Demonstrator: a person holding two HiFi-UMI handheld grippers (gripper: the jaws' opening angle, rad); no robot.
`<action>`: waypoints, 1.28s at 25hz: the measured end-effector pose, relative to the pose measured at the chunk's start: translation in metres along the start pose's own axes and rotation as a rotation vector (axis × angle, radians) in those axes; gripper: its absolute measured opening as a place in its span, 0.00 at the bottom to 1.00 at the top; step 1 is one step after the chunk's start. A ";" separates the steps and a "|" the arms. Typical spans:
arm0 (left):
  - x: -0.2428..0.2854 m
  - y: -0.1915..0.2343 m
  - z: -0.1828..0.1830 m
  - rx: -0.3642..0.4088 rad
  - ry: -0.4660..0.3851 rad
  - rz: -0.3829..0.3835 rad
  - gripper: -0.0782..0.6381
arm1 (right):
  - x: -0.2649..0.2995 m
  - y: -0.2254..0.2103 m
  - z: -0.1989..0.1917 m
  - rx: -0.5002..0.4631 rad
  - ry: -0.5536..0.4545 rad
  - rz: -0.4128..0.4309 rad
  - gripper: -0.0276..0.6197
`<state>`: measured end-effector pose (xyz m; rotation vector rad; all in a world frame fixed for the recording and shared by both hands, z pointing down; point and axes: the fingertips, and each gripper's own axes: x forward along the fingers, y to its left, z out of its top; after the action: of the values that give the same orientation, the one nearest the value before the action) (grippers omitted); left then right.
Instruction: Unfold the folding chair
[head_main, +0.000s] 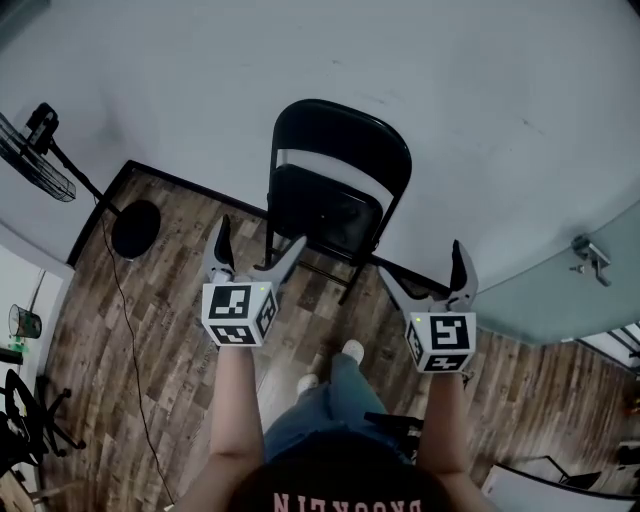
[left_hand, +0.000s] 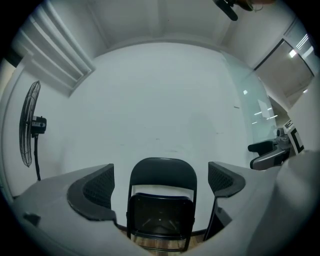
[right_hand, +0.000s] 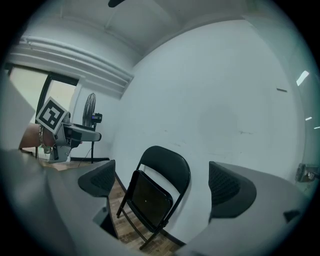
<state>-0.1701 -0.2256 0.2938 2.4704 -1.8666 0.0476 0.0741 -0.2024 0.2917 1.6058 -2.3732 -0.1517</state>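
1. Your folding chair stands folded at upper centre of the head view, against the white wall, on the wood floor.
2. Your left gripper is wide open and empty (the chair shows between its jaws, untouched).
3. Your right gripper also gapes wide, holding nothing.

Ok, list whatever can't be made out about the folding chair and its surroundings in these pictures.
- Feet of the folding chair: in the left gripper view they are cut off by the bottom edge and that gripper's own body. In the head view the left gripper, jaws apart, covers one of them.
- Chair hinges: too small and dark in every view.
- Head of the standing fan: cropped by the head view's left edge.
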 end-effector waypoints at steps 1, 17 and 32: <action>0.006 -0.002 -0.004 -0.004 0.010 -0.004 0.90 | 0.004 -0.005 -0.006 0.015 0.010 -0.003 0.92; 0.166 -0.007 -0.048 0.046 0.170 0.054 0.90 | 0.148 -0.095 -0.048 0.091 0.046 0.123 0.92; 0.290 -0.006 -0.107 -0.044 0.334 0.148 0.90 | 0.292 -0.154 -0.102 0.135 0.178 0.305 0.89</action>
<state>-0.0850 -0.4967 0.4153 2.1305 -1.8733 0.3936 0.1389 -0.5242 0.4005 1.2293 -2.4926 0.2066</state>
